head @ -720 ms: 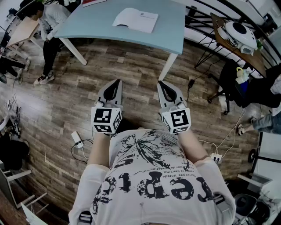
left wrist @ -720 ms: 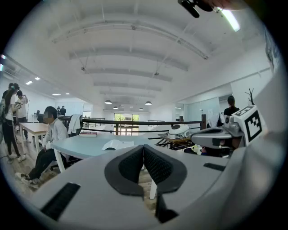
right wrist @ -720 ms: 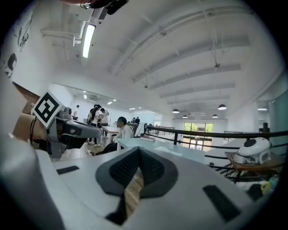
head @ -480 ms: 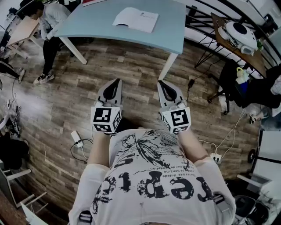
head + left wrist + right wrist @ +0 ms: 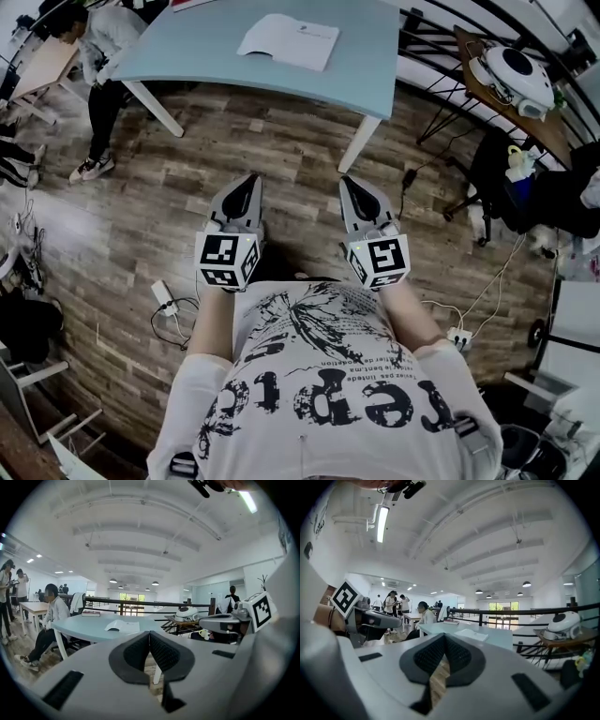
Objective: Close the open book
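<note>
The open book (image 5: 287,40) lies white and flat on the pale blue table (image 5: 206,52), far ahead of me at the top of the head view. Both grippers hang side by side over the wooden floor, close to my body and well short of the table. My left gripper (image 5: 250,177) is shut with nothing in it, its pads meeting at the tip (image 5: 149,633). My right gripper (image 5: 345,180) is also shut and holds nothing (image 5: 444,636). Each gripper view shows the book (image 5: 123,626) (image 5: 472,634) in the distance beyond the jaws.
A white table leg (image 5: 361,141) stands between me and the book. A person (image 5: 101,42) sits at the table's left end. A side table with a white device (image 5: 511,73) stands at the right. A power strip (image 5: 165,296) and cables lie on the floor.
Both grippers sit a little lower in the head view, jaws still closed. A person's feet at the left edge have shifted.
</note>
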Demonstrator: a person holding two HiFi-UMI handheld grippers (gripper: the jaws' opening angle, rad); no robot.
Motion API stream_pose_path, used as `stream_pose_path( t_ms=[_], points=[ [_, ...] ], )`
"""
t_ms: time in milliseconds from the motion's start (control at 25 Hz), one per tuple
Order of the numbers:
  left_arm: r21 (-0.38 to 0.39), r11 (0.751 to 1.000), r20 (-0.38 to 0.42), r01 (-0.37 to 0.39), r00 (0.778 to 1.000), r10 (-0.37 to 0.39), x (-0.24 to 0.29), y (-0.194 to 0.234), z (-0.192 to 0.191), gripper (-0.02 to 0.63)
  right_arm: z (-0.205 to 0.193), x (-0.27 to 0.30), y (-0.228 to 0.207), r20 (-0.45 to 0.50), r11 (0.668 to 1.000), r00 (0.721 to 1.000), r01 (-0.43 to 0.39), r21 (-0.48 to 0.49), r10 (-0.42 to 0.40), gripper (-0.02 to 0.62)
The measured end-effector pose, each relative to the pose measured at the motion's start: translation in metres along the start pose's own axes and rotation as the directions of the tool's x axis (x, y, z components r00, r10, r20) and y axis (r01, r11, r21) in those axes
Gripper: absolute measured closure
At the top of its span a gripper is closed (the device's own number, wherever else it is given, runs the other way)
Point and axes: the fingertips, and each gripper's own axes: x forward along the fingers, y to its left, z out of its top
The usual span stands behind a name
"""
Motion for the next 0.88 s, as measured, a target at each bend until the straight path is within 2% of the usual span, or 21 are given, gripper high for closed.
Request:
stream_pose_path(
  t_ms=[400, 720, 880],
  points=[
    [-0.015, 0.999, -0.035, 0.041, 0.999, -0.042, 0.096, 0.075, 0.014, 0.587, -0.002, 0.111, -0.036, -0.050, 0.998, 0.997, 0.053, 0.019, -0.052, 0.584],
    [-0.027, 0.992, -0.049, 0.123, 0.991, -0.124, 0.223, 0.183, 0.061, 0.586, 0.029, 0.257, -0.077, -0.064, 0.989, 0.987, 0.147, 0.030, -0.145, 0.584],
    [-0.015, 0.982, -0.058, 0.187, 0.981, -0.187, 0.293, 0.228, 0.083, 0.587, 0.040, 0.326, -0.105, -0.071, 0.976, 0.975, 0.215, 0.034, -0.212, 0.584]
  ],
)
